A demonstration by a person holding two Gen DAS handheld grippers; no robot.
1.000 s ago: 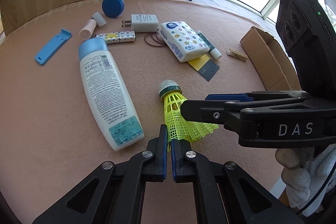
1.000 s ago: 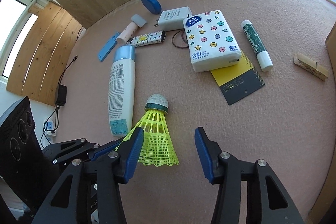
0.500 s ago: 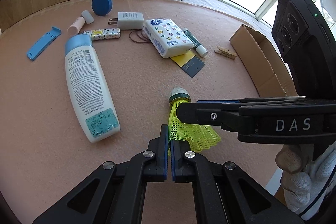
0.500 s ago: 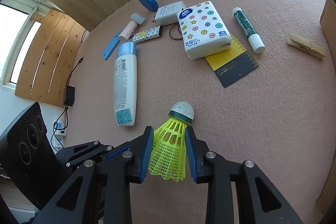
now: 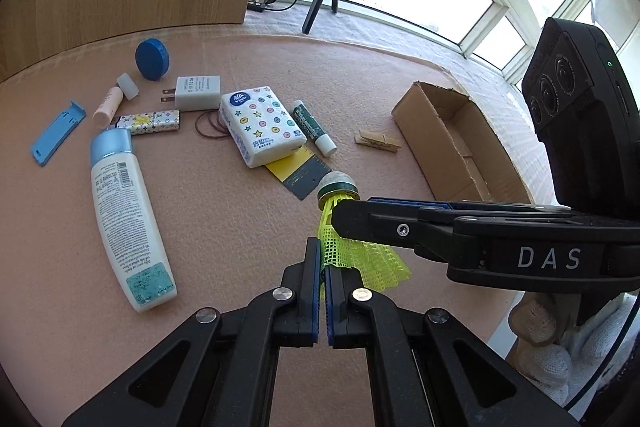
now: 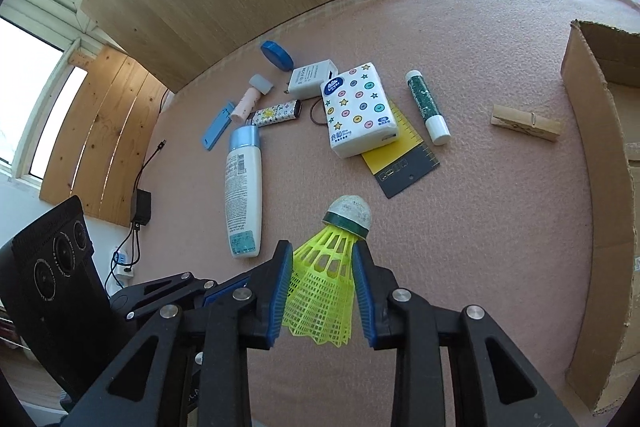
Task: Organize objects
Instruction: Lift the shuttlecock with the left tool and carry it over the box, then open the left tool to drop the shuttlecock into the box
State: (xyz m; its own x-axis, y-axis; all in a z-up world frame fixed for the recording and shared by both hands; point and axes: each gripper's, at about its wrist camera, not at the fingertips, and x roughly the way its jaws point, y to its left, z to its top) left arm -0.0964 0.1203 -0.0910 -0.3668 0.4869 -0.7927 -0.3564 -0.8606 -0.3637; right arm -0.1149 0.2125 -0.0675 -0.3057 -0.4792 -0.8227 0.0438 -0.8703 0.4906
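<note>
A pink felt-covered desk (image 6: 500, 211) is lying under bright windows, scattered with small items. The right claw (image 6: 322, 263) is gripping the yellow shuttlecock (image 6: 326, 279) by its mesh skirt, blue pads pressing both sides, the cork nose poking out beyond the fingertips toward the cardboard box (image 6: 592, 163). The left claw (image 5: 322, 263) is sitting pinched fully together, its tips nipping the skirt's edge from the other side. A white lotion bottle (image 5: 124, 223) is lying well apart on the left.
</note>
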